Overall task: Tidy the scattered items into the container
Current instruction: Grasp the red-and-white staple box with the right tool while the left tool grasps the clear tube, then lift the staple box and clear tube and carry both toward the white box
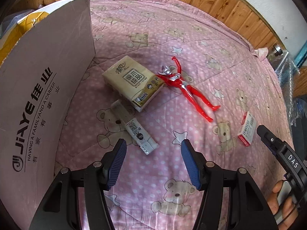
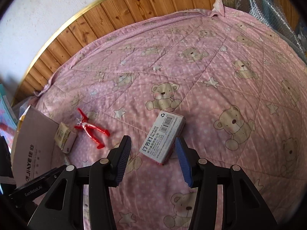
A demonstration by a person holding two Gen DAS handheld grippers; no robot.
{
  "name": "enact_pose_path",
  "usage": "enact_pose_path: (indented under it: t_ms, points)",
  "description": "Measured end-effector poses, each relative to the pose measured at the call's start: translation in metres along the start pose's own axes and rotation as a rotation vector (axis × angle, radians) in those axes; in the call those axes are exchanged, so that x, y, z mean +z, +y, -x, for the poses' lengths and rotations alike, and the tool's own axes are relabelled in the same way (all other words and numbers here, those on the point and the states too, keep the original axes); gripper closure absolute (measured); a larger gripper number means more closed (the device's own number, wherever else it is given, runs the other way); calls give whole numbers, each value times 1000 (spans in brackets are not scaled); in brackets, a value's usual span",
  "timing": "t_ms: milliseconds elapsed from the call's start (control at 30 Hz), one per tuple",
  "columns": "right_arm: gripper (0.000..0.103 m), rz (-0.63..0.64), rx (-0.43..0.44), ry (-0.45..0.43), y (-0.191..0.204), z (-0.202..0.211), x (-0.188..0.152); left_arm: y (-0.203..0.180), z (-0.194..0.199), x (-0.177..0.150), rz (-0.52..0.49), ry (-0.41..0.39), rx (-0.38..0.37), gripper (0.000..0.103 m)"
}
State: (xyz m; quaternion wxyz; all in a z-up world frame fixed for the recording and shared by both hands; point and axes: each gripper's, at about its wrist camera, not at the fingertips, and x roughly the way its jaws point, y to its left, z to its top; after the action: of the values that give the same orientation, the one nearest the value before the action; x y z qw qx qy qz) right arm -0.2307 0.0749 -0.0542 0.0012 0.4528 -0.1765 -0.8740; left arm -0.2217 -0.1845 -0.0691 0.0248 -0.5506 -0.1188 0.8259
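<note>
On the pink bear-print quilt lie a tan tissue pack (image 1: 133, 82), a red toy figure (image 1: 187, 87), a long white packet (image 1: 134, 127) and a small staples box (image 1: 247, 128). The cardboard box (image 1: 44, 88) stands at the left. My left gripper (image 1: 153, 147) is open just short of the white packet's near end, nothing between its fingers. My right gripper (image 2: 153, 143) is open, hovering right at the near end of the staples box (image 2: 163, 139). The tissue pack (image 2: 65, 138), red figure (image 2: 90, 129) and cardboard box (image 2: 34, 145) show at the left of the right wrist view.
A wood-panelled wall (image 2: 119, 11) runs behind the bed. Bubble wrap (image 1: 285, 72) and clutter sit off the quilt's right edge. Yellow packaging (image 1: 28, 21) shows beyond the box's wall. A hand (image 1: 278, 201) holds the right gripper's body (image 1: 280, 149) at the lower right.
</note>
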Motion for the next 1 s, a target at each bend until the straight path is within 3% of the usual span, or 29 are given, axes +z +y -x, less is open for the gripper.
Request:
enact_pose_path:
  t_ms: [133,233,300,367,433,767,1000]
  points:
    - [52,16,-31,20,-1,-22,7,9,-19,2,27,16,28,42]
    - [51,24,-47,52,-3,-40,7,6,-20,4,-11,-25,44,41]
    - [51,40,-54,25,-2,-43,7,5,-21,4,-31,-42,36,41]
    - [54,57,-58,13,-2,-44,7,5,-19,1,-62,-66,59,67]
    - [60,61,-26,16,-5,-42,7,7,-16,-3,-84,-58,32,83]
    - [61,-2,87,12,-19,1,-14,3,15,-27,-153,-44,-28,83]
    - [61,21,116,-2,-2,32,-29,-7,41,-34,-172,-79,-72,83]
